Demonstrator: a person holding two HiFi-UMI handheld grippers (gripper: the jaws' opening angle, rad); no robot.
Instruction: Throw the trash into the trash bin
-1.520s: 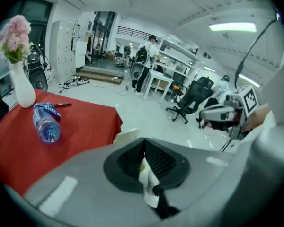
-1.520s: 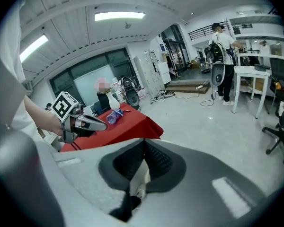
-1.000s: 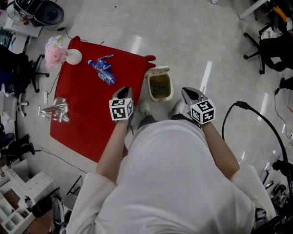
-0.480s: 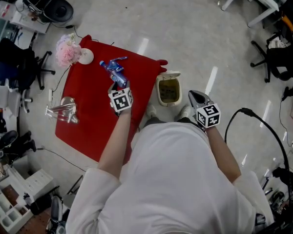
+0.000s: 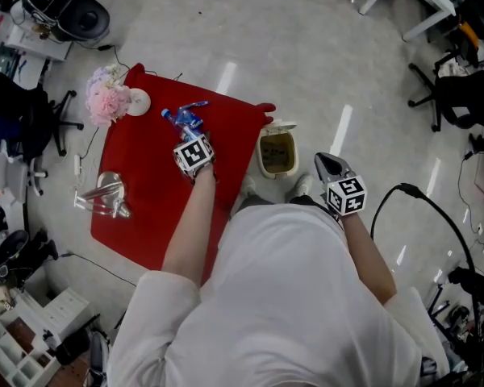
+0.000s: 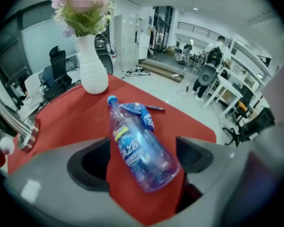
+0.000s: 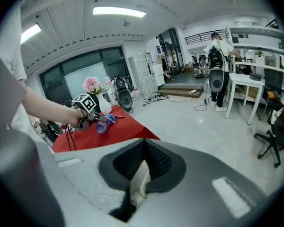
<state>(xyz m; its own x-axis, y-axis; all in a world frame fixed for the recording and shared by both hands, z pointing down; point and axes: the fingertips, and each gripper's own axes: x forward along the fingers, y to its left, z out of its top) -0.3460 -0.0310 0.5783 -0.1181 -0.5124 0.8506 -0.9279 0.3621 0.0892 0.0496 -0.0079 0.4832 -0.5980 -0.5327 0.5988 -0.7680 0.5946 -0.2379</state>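
A clear plastic bottle (image 6: 141,150) with a blue label and blue cap lies on the red cloth (image 6: 75,122), beside a blue wrapper (image 6: 143,113). My left gripper (image 6: 142,163) points down over it. Its jaws have just been opening and now stand wide, with the bottle's lower body between them and neither pad pressing on it. In the head view the bottle (image 5: 180,119) shows just beyond the left gripper (image 5: 189,133). The cream trash bin (image 5: 276,151) stands on the floor off the cloth's right edge, lid up. My right gripper (image 5: 329,168) hovers to the right of the bin, shut.
A white vase of pink flowers (image 6: 92,65) stands at the cloth's far corner, and a clear glass piece (image 5: 105,196) lies at its left edge. Office chairs (image 5: 460,95) and a black cable (image 5: 419,196) sit on the floor around. My shoes (image 5: 298,185) are by the bin.
The left gripper has reached forward and left over the red cloth to the bottle and its jaws have opened. The right gripper has barely shifted.
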